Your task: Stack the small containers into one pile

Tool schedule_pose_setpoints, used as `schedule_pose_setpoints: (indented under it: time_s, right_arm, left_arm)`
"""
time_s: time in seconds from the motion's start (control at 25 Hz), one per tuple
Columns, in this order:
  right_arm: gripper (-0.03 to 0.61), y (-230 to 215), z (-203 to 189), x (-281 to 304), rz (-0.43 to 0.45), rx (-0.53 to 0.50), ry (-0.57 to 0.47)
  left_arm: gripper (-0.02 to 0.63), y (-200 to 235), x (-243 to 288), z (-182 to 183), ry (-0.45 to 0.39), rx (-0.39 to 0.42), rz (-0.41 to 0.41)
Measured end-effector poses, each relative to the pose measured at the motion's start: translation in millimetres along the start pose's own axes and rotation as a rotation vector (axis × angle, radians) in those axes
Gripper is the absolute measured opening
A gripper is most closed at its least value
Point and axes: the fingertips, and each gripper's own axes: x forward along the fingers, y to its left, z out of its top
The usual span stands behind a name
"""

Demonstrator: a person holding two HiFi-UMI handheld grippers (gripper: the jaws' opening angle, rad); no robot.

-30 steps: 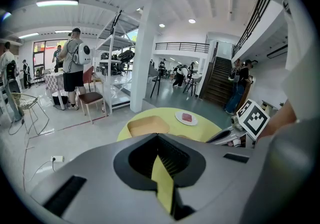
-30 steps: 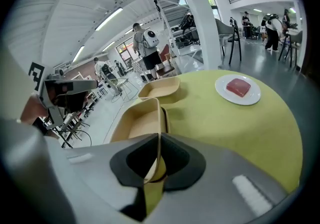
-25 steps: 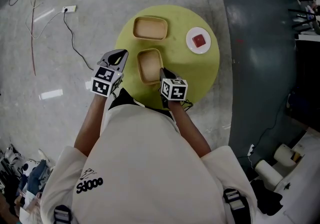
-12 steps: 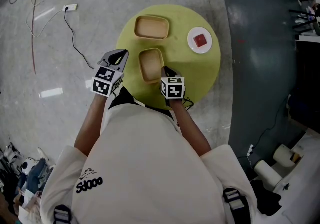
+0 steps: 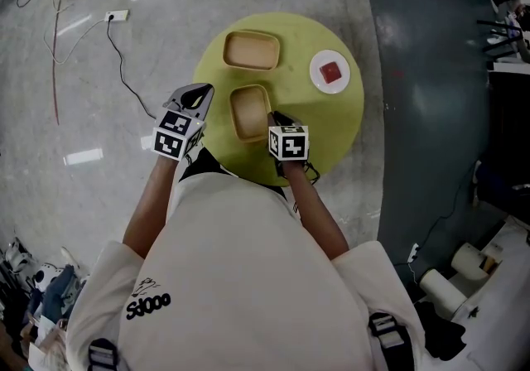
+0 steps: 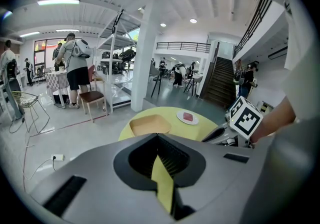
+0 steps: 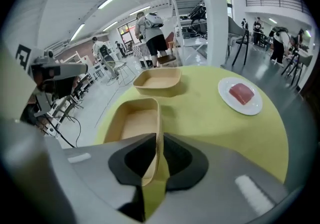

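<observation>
Two tan rectangular containers sit on a round yellow-green table [image 5: 331, 125]. The far container [image 5: 250, 50] [image 7: 159, 81] [image 6: 150, 125] stands alone toward the table's back. The near container [image 5: 250, 111] [image 7: 134, 123] lies close to the front edge. My right gripper [image 5: 273, 122] [image 7: 159, 140] is shut on this near container's right wall, the thin rim running between the jaws. My left gripper [image 5: 192, 98] [image 6: 159, 138] hangs off the table's left edge, shut with nothing in it, apart from both containers.
A white plate [image 5: 330, 72] [image 7: 241, 95] with a red piece on it sits at the table's back right. Cables and a wall plug [image 5: 116, 15] lie on the grey floor to the left. People, chairs and tables stand far off in the hall.
My right gripper has turned slightly while staying at the near container's right rim. The left gripper and both containers have hardly moved.
</observation>
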Motion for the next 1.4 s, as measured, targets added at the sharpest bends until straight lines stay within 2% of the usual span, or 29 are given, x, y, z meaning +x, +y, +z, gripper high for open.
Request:
schedule_pose_setpoints:
  time_s: [0.2,0.32,0.56,0.8,0.92,1.08,1.24,1.4]
  right_arm:
    - [0.055,-8.9,44.1,-24.6,-0.003,0.050,-0.133]
    - [0.011,-13.6,78.2,-47.1,0.004,0.062,-0.241]
    - [0.011,-9.5,129.6,-83.3,0.023,0.037,-0.393]
    - [0.011,0.1,141.9,-84.1,-0.011,-0.035,-0.407]
    - [0.011,0.1,138.5,-79.0,-0.034,-0.035,-0.396]
    - [0.011,-3.2,130.7,-77.9,-0.079,-0.003,-0.379]
    - [0.011,-2.6,126.5,-73.2,-0.125,0.029,-0.370]
    - [0.011,-7.0,119.8,-72.9,-0.166,0.077,-0.373]
  left_arm:
    - [0.006,4.7,0.3,8.3,-0.007,0.008,0.004]
    - [0.006,5.9,3.1,16.3,-0.016,0.018,-0.001]
    - [0.006,9.4,10.6,26.5,-0.026,0.022,-0.022]
    - [0.006,20.0,27.7,35.9,-0.023,0.024,-0.058]
    - [0.008,29.8,45.8,38.4,-0.007,0.004,-0.074]
    - [0.010,48.5,82.5,30.4,0.046,-0.079,-0.100]
    - [0.085,72.7,110.3,18.9,0.093,-0.191,-0.104]
    - [0.089,80.2,133.1,3.0,0.139,-0.251,-0.107]
